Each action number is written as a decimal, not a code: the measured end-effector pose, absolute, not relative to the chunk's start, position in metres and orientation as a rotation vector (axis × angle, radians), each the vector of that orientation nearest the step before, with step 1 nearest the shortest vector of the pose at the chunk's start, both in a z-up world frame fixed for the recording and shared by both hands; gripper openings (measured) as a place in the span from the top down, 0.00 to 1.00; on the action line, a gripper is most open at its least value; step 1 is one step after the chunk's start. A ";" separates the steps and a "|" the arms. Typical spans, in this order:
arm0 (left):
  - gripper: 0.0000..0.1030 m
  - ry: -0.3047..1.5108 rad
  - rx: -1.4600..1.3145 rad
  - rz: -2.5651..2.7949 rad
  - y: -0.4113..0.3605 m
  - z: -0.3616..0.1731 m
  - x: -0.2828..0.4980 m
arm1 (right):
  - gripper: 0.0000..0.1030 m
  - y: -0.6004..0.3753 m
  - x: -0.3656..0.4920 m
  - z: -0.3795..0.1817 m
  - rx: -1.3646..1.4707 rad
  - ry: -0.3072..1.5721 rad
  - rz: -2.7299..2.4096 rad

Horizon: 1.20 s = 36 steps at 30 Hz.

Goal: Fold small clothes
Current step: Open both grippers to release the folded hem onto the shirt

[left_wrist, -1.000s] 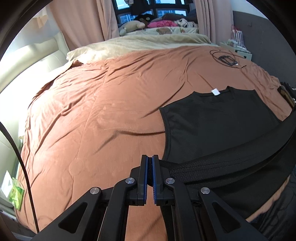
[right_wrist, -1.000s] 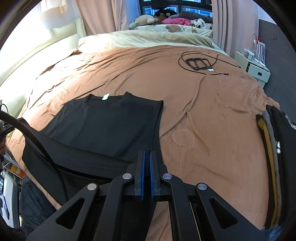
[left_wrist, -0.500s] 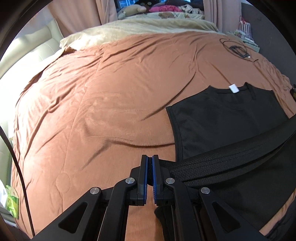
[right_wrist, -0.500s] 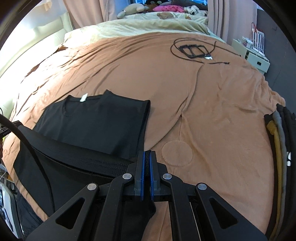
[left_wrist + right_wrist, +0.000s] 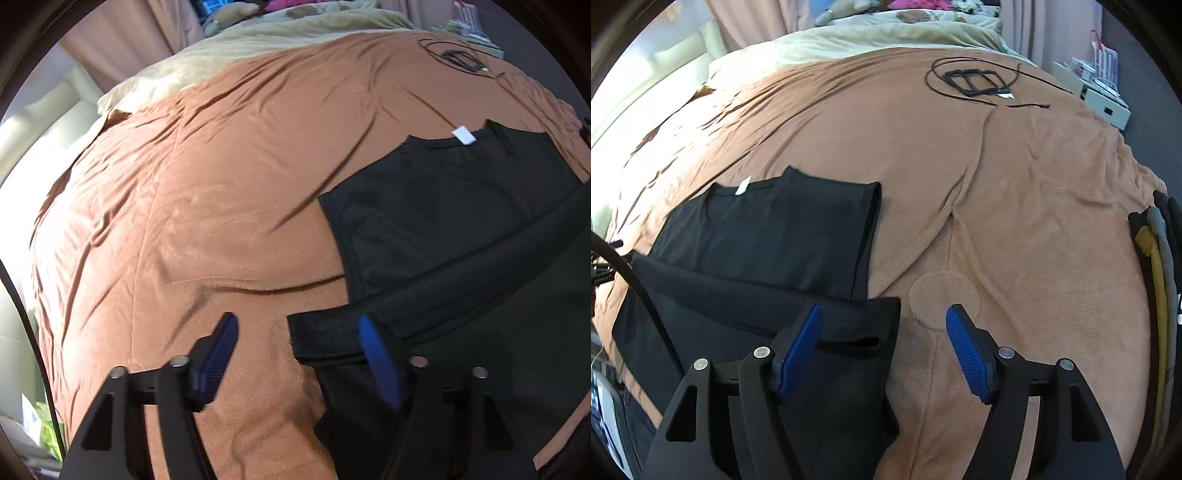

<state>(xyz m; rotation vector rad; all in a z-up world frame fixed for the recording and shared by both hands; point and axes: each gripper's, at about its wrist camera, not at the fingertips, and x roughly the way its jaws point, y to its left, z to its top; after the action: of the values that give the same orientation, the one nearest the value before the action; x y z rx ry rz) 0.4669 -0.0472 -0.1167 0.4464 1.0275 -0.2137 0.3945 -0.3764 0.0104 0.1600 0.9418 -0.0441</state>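
Both tools wide open now, nothing between the blue pads. Left tool [image 5: 295, 354] hangs over the black shirt [image 5: 461, 236]'s near-left corner, right-hand pad over the fabric, left-hand pad over bare blanket. Right tool [image 5: 882, 350] sits at the opposite corner, left-hand pad over the cloth, right-hand pad over a round pale patch [image 5: 943, 301] in the pile. Shirt [image 5: 768, 236] lies on the brown blanket [image 5: 207, 192] at the near edge of the bed, collar pointing away w/ a white neck tag [image 5: 464, 135] showing, tag [image 5: 742, 185] also visible from the right side. Lower hem is doubled up into a thick dark band [image 5: 424, 299] across the body, band [image 5: 746, 291] running corner to corner btwn the two tools. Around it: coil of black cable w/ flat black frames [image 5: 975, 81] well apart, far side of the bed; same coil [image 5: 454, 59] seen top right from the left cam. Folded stack of clothes [image 5: 1156, 266], black, grey, mustard edges, at the bed's right edge, near the right tool but not touching. Cream duvet [image 5: 871, 37] beyond the blanket, plush toys [image 5: 846, 9] behind that, pink curtains [image 5: 129, 40]. White drawer unit [image 5: 1104, 99] off the far right corner. A black cord [image 5: 646, 295] crosses the shirt's left side, close to the right cam.
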 end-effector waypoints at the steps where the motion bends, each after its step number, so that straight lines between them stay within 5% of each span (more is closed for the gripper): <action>1: 0.25 1.038 0.448 -0.227 -0.047 -0.118 0.466 | 0.34 -0.375 0.392 0.010 0.148 0.941 -0.032; 11: 0.25 1.178 0.542 -0.305 -0.057 -0.153 0.451 | 0.34 -0.352 0.386 -0.008 -0.015 1.060 0.072; 23: 0.26 1.145 0.492 -0.182 -0.048 -0.157 0.509 | 0.35 -0.367 0.437 -0.030 0.039 1.092 -0.081; 31: 0.51 1.162 0.390 -0.163 -0.035 -0.159 0.535 | 0.67 -0.386 0.454 -0.036 0.137 1.054 -0.100; 36: 0.56 1.157 0.306 -0.174 -0.022 -0.149 0.537 | 0.71 -0.390 0.451 -0.034 0.166 1.037 -0.076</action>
<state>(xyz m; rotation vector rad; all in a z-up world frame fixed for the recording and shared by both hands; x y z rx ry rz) 0.5373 -0.0225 -0.1488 0.3059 1.1573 -0.1741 0.4506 -0.3896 -0.0336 0.1660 1.0371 -0.0758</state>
